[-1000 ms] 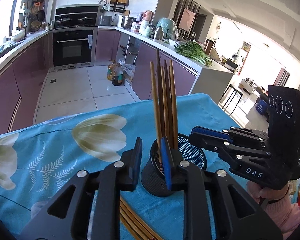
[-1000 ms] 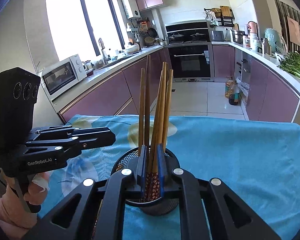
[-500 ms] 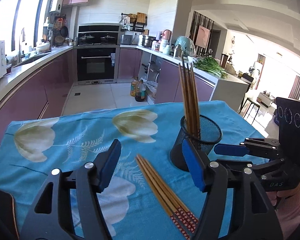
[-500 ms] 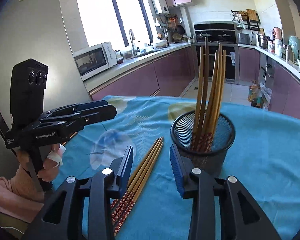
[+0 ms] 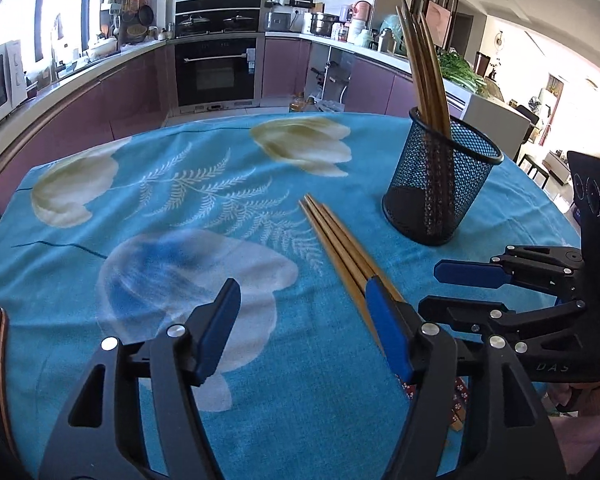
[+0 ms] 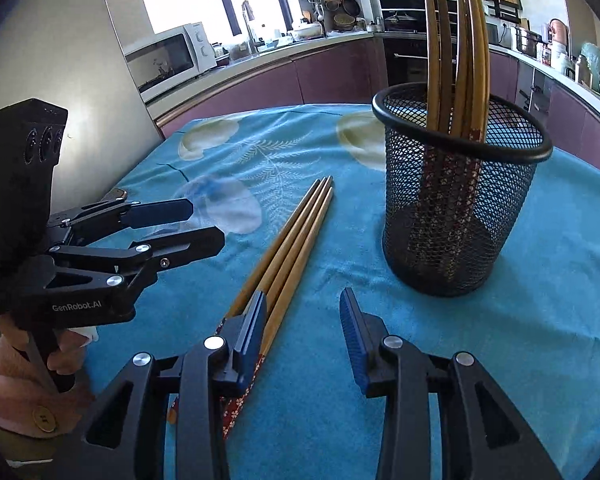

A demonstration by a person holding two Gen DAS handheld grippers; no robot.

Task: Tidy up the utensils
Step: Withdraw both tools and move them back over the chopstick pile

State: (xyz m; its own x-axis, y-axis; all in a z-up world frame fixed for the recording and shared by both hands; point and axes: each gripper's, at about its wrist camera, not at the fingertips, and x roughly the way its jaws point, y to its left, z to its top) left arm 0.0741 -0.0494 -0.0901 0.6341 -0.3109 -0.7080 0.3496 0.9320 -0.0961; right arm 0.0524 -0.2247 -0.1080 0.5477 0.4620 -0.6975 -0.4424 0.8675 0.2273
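Kitchen behind you: purple cabinets, built-in oven (image 5: 216,68), microwave (image 6: 172,60) on the counter by the window. Blue tablecloth (image 5: 180,208) with pale flower and fern print covers the table in front.

Black mesh cup (image 5: 440,184) stands upright on the cloth, toward the right in both views. Several chopsticks in cup (image 6: 460,60) stand tips up, patterned ends down, leaning against its rim.

Loose chopsticks (image 5: 340,248) — at least three, how many exactly is hard to say — lie flat on the cloth just beside the cup, side by side and touching each other. Their plain tips point away from you; their red patterned ends sit nearest, under your grippers.

Your left gripper (image 5: 304,328): jaws apart, nothing between the pads. They have just been opening. Its right finger hangs over the loose chopsticks and hides part of them; whether it touches them you can't tell from this view. The open gap sits over bare cloth to the left of the bundle.

Your right gripper (image 6: 304,332): jaws apart too, narrower than the left, having just been opening — nothing clamped. Its left finger overlaps the patterned ends of the loose chopsticks; the gap itself shows only cloth. The cup stands past its right finger, apart from it.

Each gripper shows in the other's view, low over the table, a hand (image 6: 66,356) in a pink sleeve on the left grip.
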